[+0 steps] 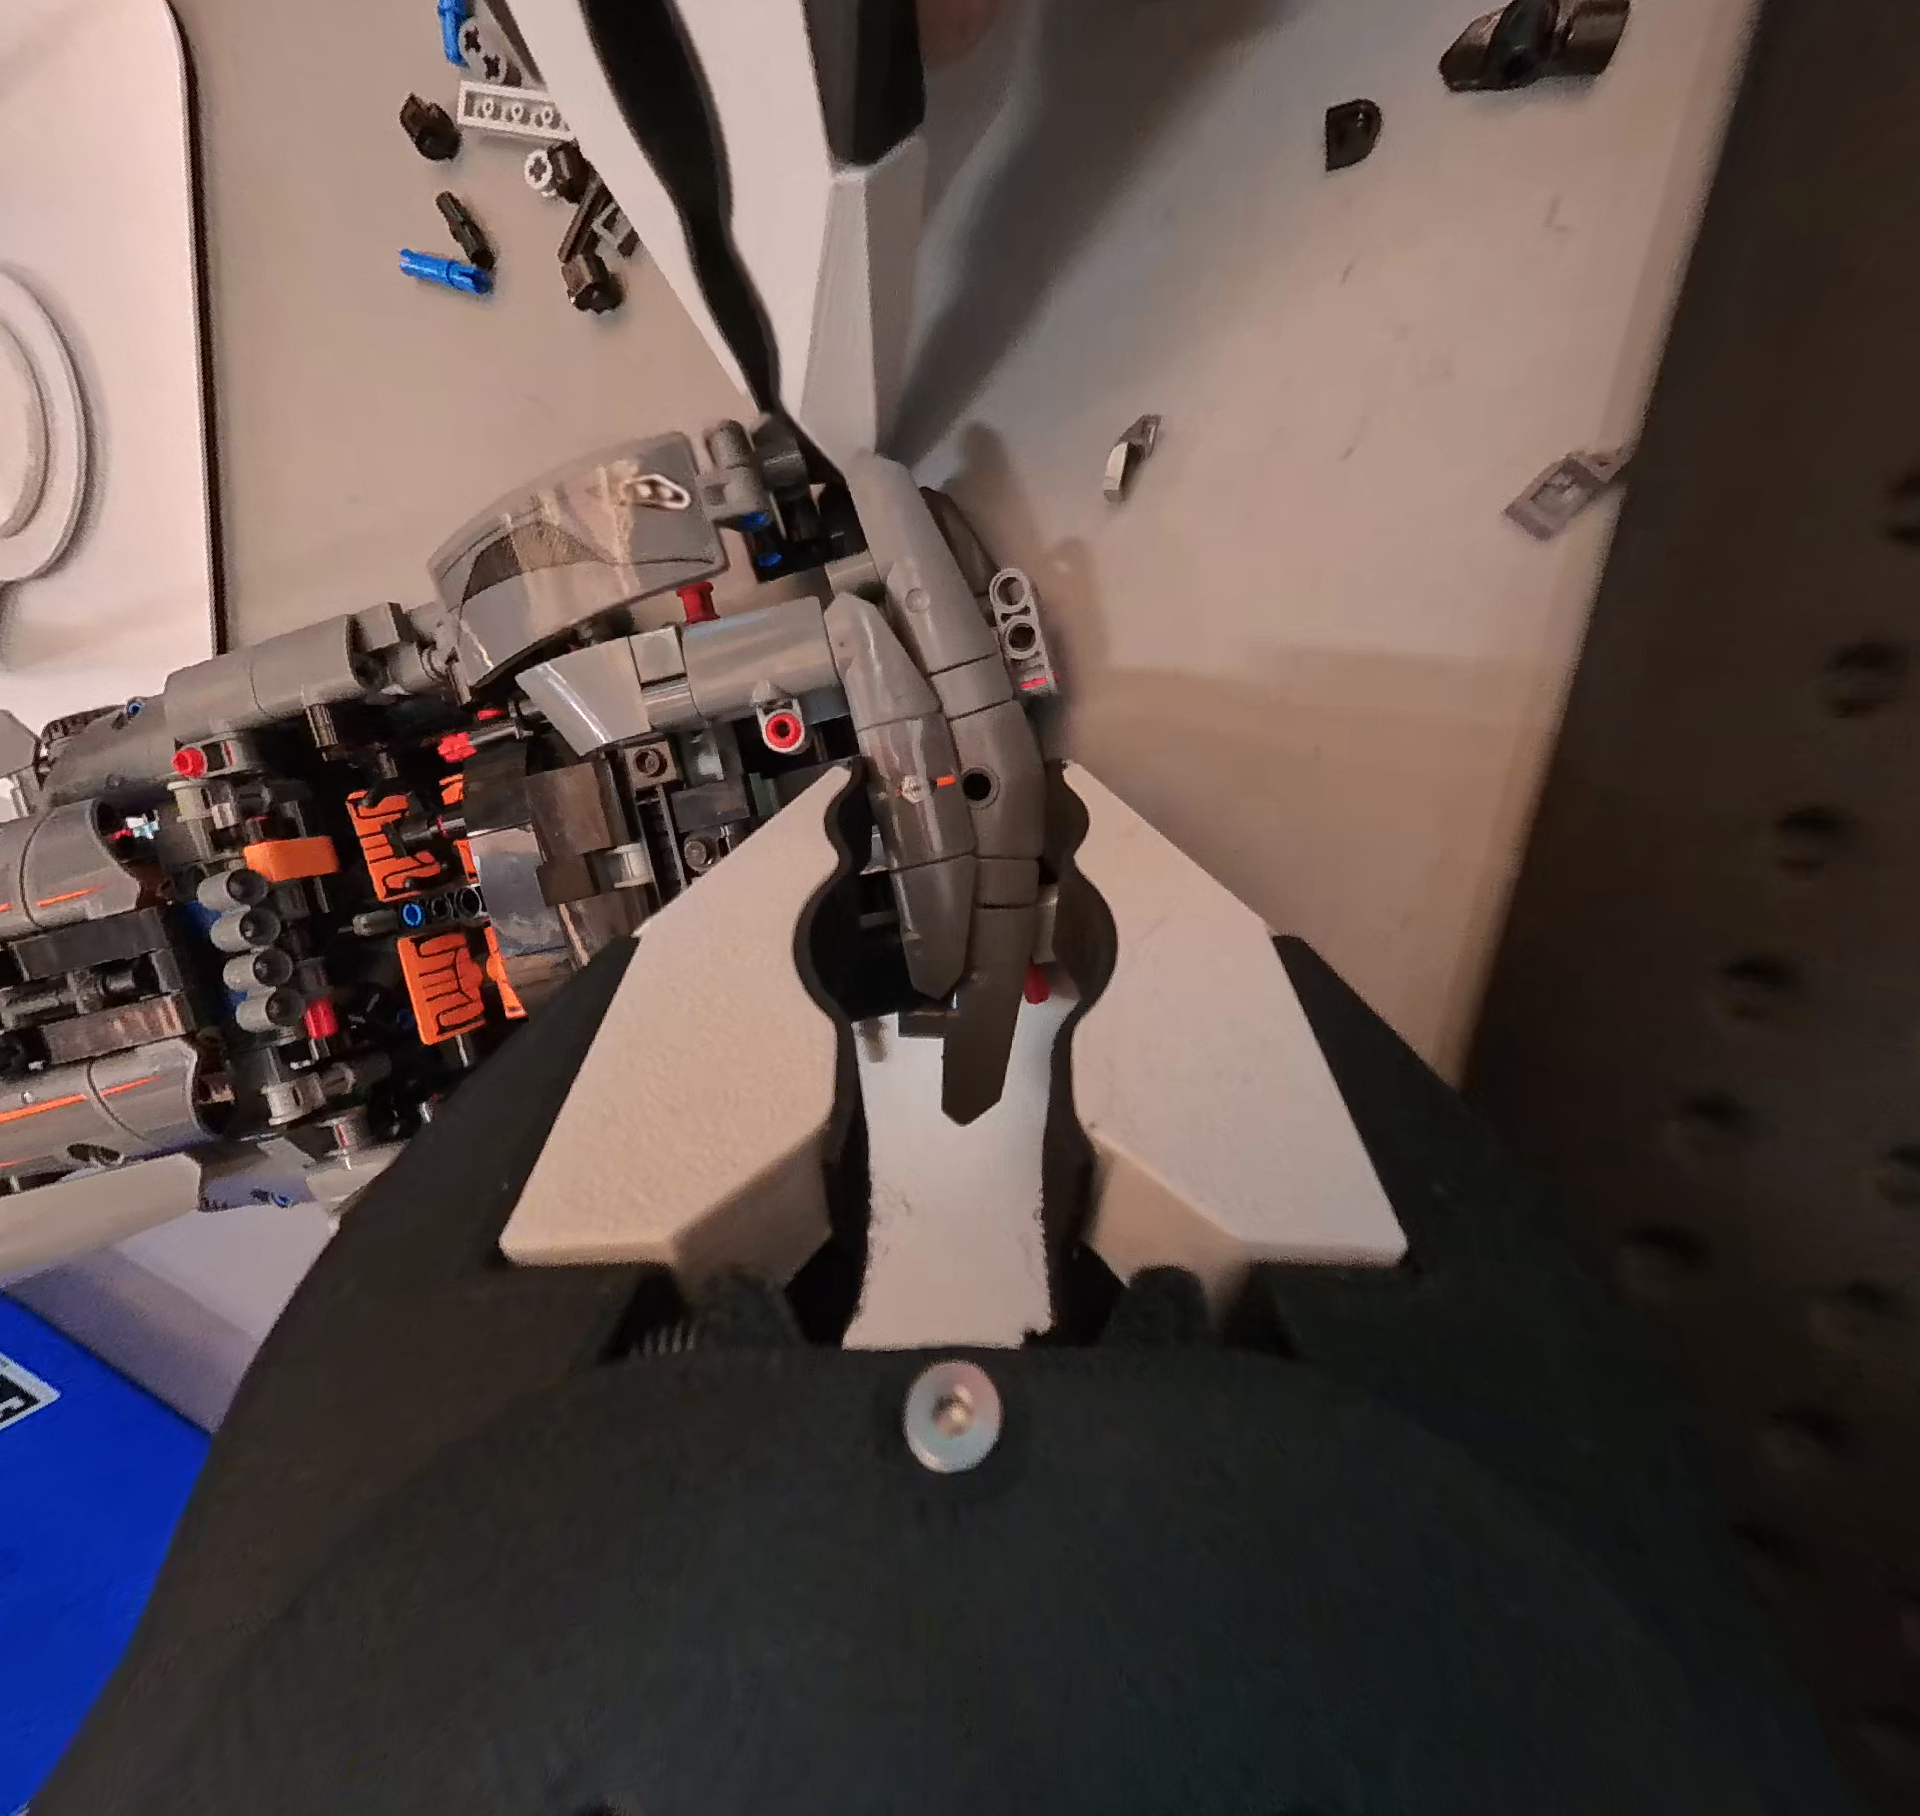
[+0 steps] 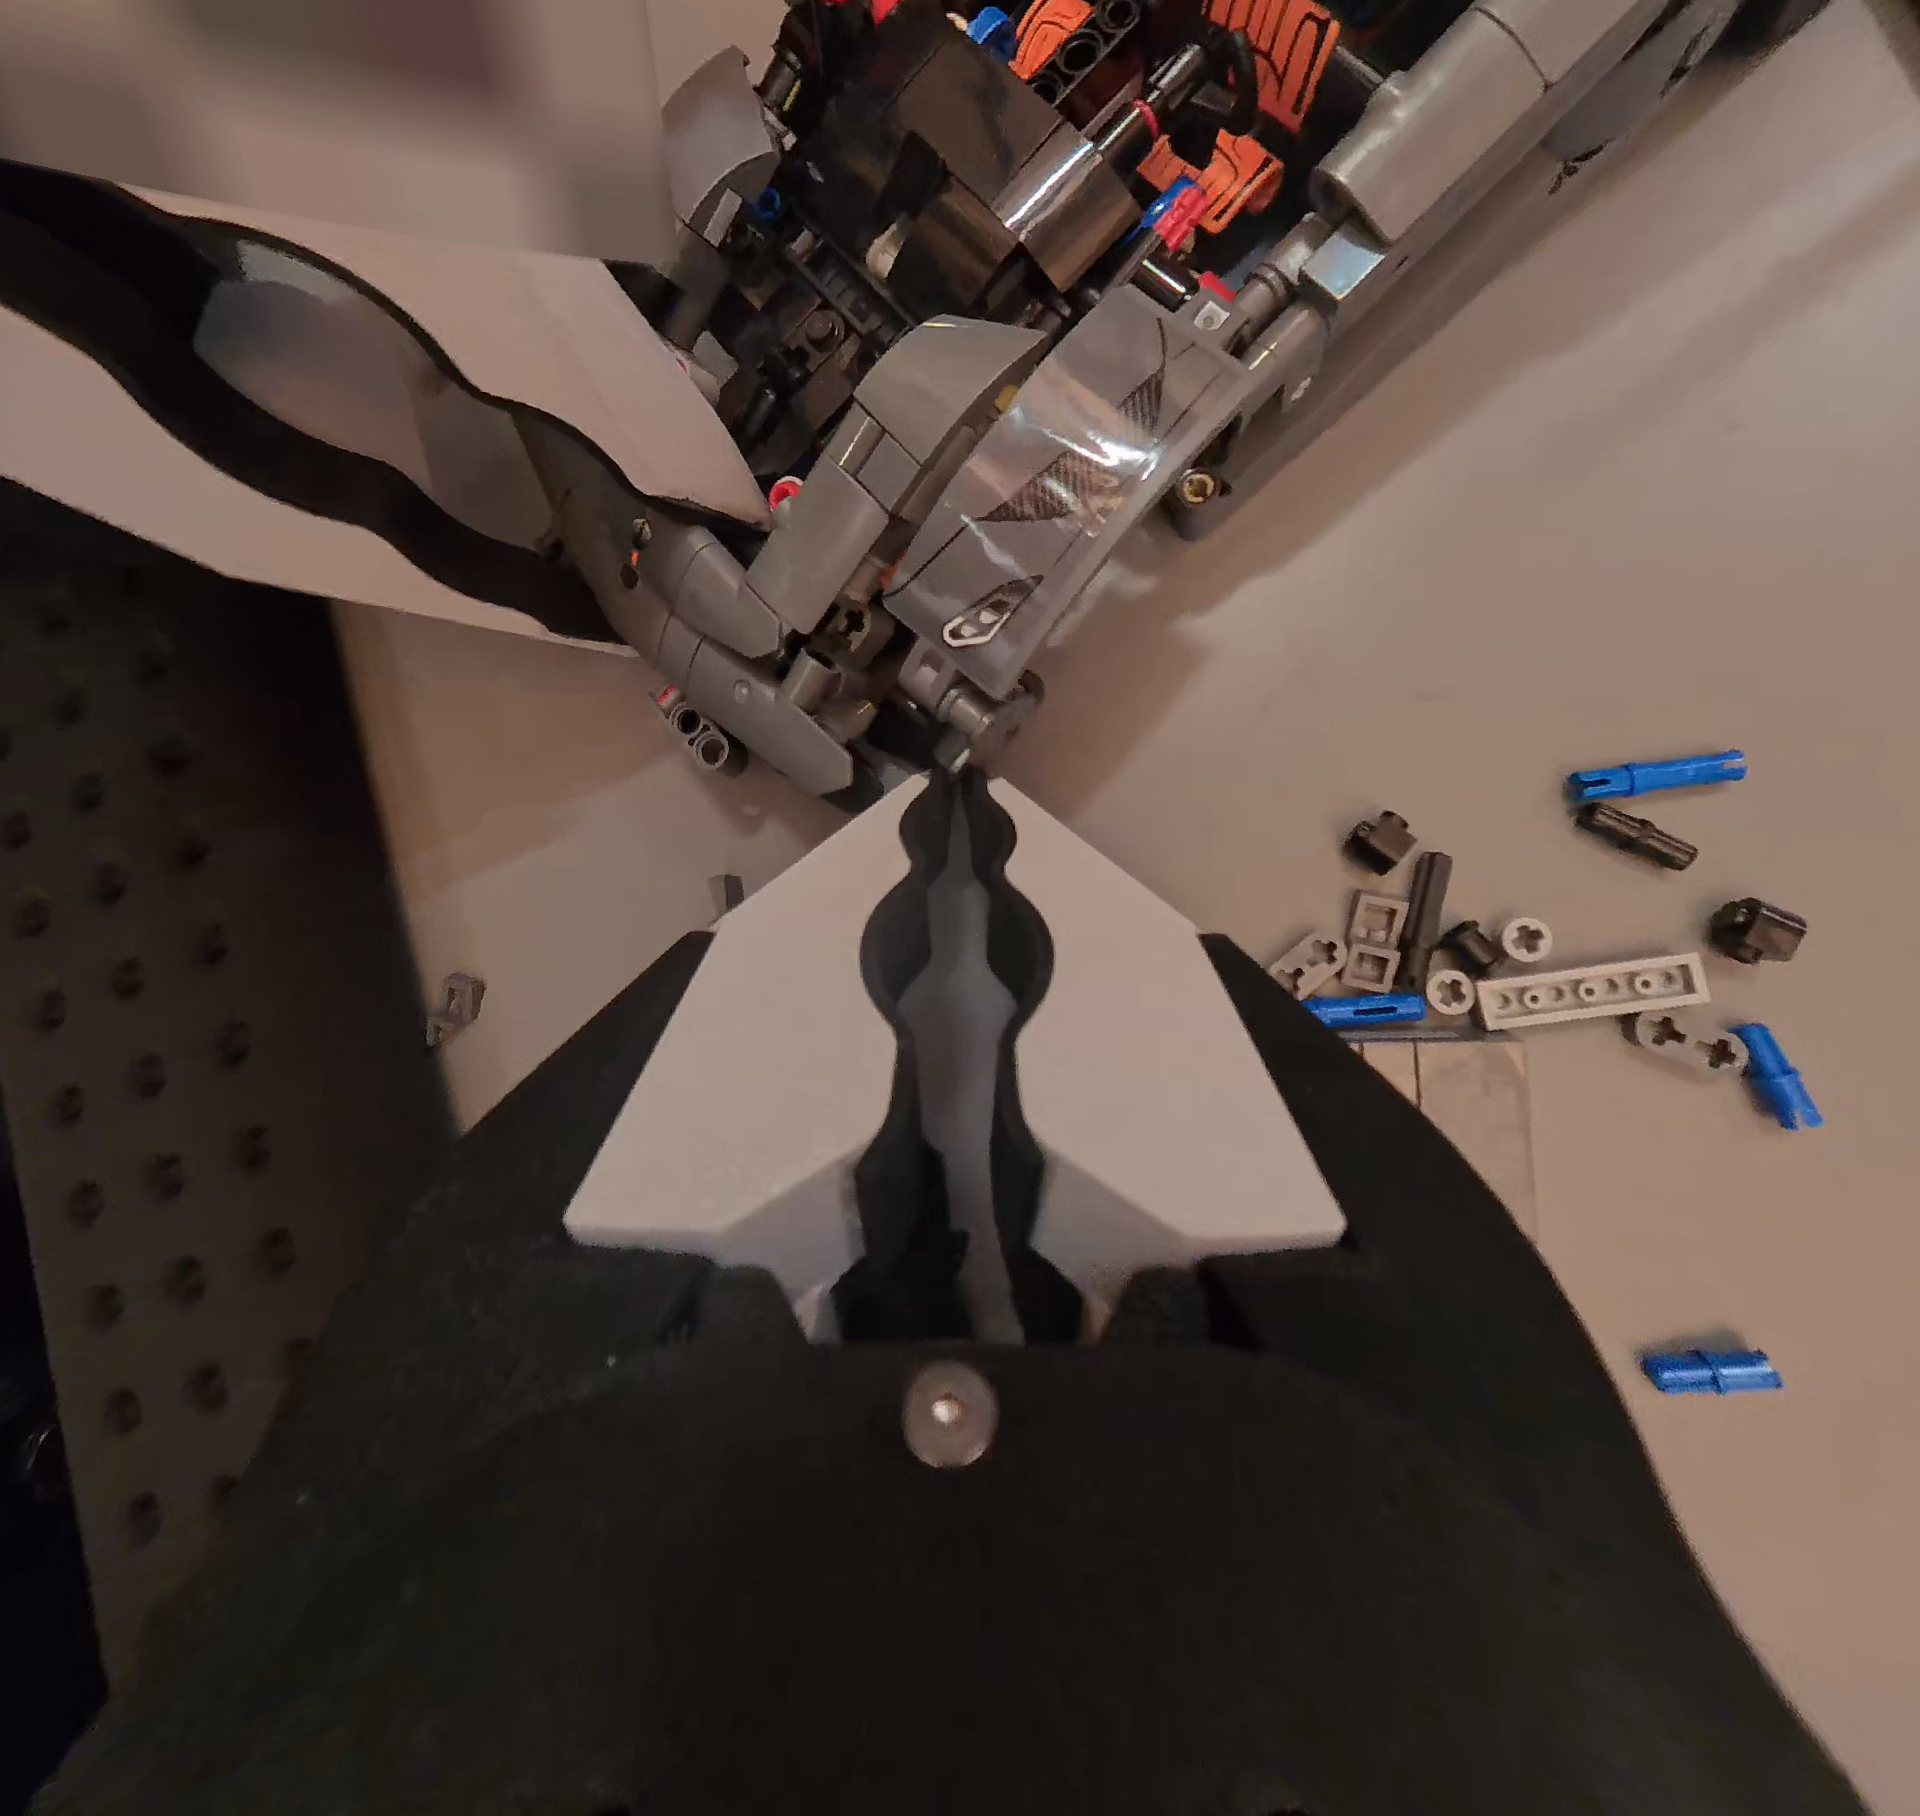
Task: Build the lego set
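Note:
The lego car [image 1: 436,810] is grey with black, orange and red inner parts and lies on the pale table. My left gripper [image 1: 956,790] is shut on the car's curved grey end panel [image 1: 935,727]. My right gripper [image 2: 951,779] is closed, its tips pinching a small dark grey piece [image 2: 966,717] at the car's corner, below the headlight panel [image 2: 1039,519]. The right gripper also shows in the left wrist view [image 1: 805,436], touching the car from above. The left gripper also shows in the right wrist view [image 2: 665,540], clamped on the end panel.
Loose grey, black and blue pieces [image 2: 1507,977] lie on the table to my right, and show in the left wrist view [image 1: 499,156]. A few small dark pieces [image 1: 1538,21] lie apart. A black perforated board [image 2: 125,935] borders the table. A blue box [image 1: 62,1506] is near. The left gripper's tips are roughly 6 cm from the right gripper's.

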